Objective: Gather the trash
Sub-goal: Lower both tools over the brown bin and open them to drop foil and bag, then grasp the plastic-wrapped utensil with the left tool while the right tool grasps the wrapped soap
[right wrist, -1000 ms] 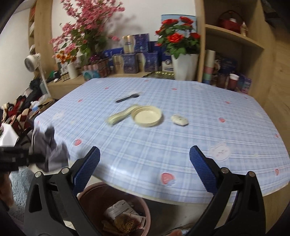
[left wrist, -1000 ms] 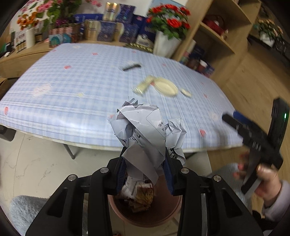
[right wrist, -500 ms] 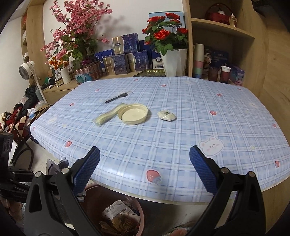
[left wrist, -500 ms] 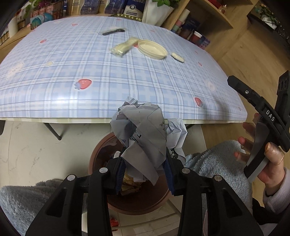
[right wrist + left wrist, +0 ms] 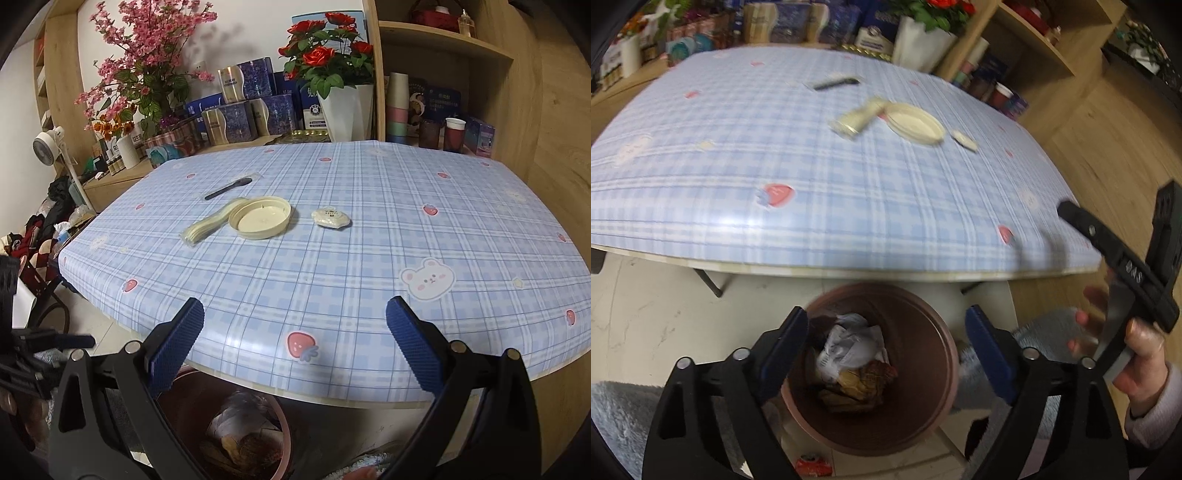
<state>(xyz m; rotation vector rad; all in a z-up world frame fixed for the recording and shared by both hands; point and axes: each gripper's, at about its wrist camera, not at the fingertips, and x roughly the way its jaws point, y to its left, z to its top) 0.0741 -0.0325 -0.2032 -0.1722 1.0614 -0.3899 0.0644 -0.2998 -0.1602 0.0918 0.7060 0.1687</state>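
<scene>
- Left wrist view: our left gripper [image 5: 884,334] hangs over the brown bin [image 5: 934,373] that stands on the floor under the table's near edge. Its jaws are opening, and nothing sits between the blue pads.
- Inside the bin we see the crumpled grey-white paper [image 5: 849,345] lying on top of brownish wrappers, clear of both pads.
- At the right edge of that view a hand [image 5: 1134,365] in a pale sleeve holds the black frame of our right gripper; its jaws cannot be read from there.
- Right wrist view: our right gripper [image 5: 293,341] is spread wide with nothing between its pads, poised above the near edge of the table [image 5: 369,236], which is covered in a blue checked cloth.
- On the cloth lie a round cream lid [image 5: 260,221], a stack of cream strips [image 5: 208,227] touching its left side, a small whitish wrapper [image 5: 330,218] just to its right, and a black pen-like item [image 5: 229,188] farther back.
- Below the table edge this view also catches the bin's rim and the paper inside it.
</scene>
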